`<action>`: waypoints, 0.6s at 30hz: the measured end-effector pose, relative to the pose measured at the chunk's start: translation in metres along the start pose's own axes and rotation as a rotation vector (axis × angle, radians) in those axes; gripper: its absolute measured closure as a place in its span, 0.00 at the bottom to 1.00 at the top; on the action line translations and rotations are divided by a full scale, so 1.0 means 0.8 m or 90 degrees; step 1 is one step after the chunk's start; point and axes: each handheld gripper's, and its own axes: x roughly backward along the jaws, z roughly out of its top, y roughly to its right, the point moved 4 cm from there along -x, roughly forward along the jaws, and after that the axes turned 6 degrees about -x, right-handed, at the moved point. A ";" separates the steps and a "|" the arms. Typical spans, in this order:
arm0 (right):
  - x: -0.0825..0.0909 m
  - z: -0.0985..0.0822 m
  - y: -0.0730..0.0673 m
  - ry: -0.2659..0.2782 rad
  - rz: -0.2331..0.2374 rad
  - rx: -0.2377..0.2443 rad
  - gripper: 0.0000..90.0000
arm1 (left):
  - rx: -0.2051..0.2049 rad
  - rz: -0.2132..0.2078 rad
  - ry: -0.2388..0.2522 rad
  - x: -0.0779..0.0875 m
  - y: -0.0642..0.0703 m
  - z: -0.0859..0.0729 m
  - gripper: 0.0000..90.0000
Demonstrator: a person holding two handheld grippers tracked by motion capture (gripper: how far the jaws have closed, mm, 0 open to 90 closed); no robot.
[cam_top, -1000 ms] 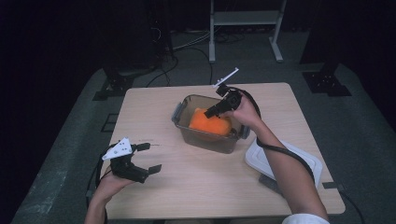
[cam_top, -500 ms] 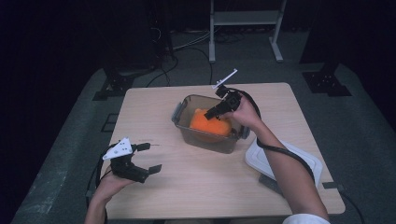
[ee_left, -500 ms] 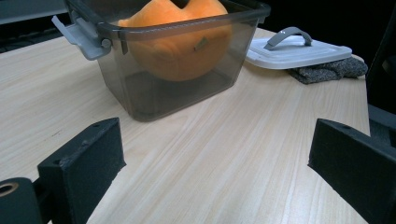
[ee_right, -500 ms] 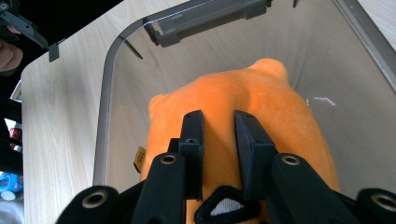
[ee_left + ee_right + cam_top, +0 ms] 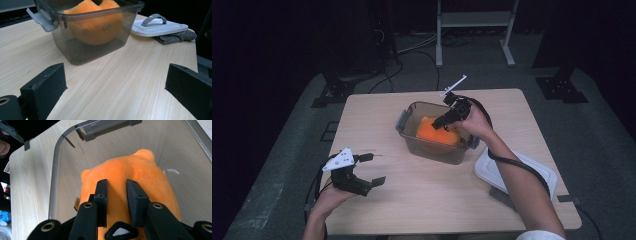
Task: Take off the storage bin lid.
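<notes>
- Since the earlier frame only the right gripper had changed: its jaws had just been opening, a narrow gap now between them, while both hands kept their places.
- Nearest the person, the left gripper hovered over the front left of the pale wooden table, jaws spread wide and released, nothing between them; the left gripper view showed bare tabletop between its black pads.
- Farther in, at the table's right front, a white rectangular plastic lid with a grey handle lay flat on a dark grey cloth.
- Near the middle stood a smoky transparent plastic box with grey latches, lid off.
- Inside it sat a soft orange plush toy, resting against the box's floor and filling much of it.
- Reaching down into the box, the right gripper lay over the top of the toy, pads loosely astride a ridge of plush; whether they pressed it I could not tell.
</notes>
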 end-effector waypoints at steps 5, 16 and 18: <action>-0.001 -0.002 0.000 -0.004 -0.002 -0.001 0.78 | 0.000 0.002 0.000 0.001 0.000 0.000 0.03; 0.013 0.000 -0.007 0.028 0.016 0.004 0.71 | 0.000 0.002 -0.001 0.001 0.000 -0.001 0.03; 0.018 0.000 -0.008 0.040 0.021 0.005 0.70 | -0.001 0.002 -0.002 0.002 0.000 -0.001 0.03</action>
